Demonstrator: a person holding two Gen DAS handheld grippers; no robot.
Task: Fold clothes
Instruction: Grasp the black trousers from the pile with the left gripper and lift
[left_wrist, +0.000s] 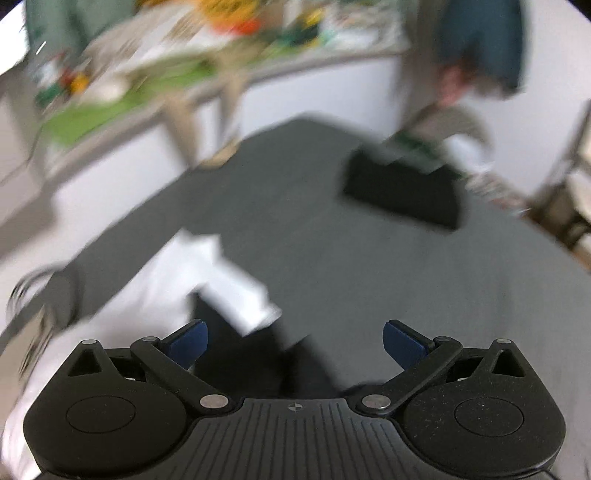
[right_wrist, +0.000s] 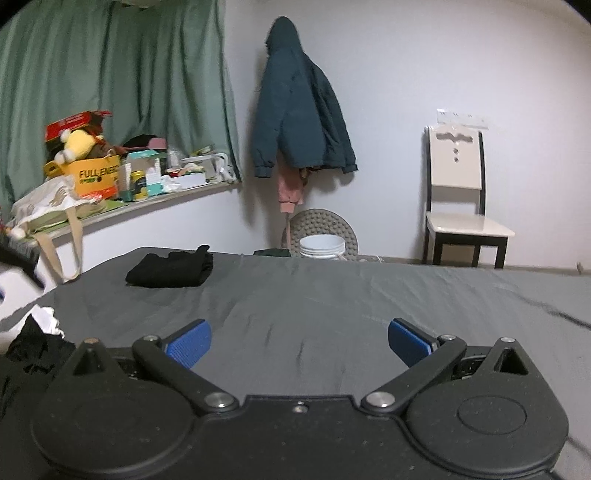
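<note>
Left wrist view: the picture is smeared with blur. The left gripper (left_wrist: 295, 341) has its 2 blue pads spread wide with nothing between them. It hangs over a grey bed sheet (left_wrist: 369, 277). Just ahead and to the left lies a white garment (left_wrist: 207, 273), loose and uneven, with something dark (left_wrist: 243, 358) partly under it near the pads; the blur hides what that is. Further off on the sheet sits a folded black garment (left_wrist: 402, 192), flat and squared, set apart from the loose pile, likely so that finished pieces stay clear of the working space.

Right wrist view: sharp. The right gripper (right_wrist: 299, 343) is also spread wide and pinches nothing, held low over the bare middle of the sheet (right_wrist: 332, 295). The folded black garment (right_wrist: 171, 271) rests near the far left corner. At the left edge lies a crumpled heap of black cloth (right_wrist: 33, 350) with a bit of white cloth (right_wrist: 46, 319) beside it, apparently unfolded. A jacket (right_wrist: 299, 107) hangs on the wall and a chair (right_wrist: 458, 192) stands beyond the bed.
</note>
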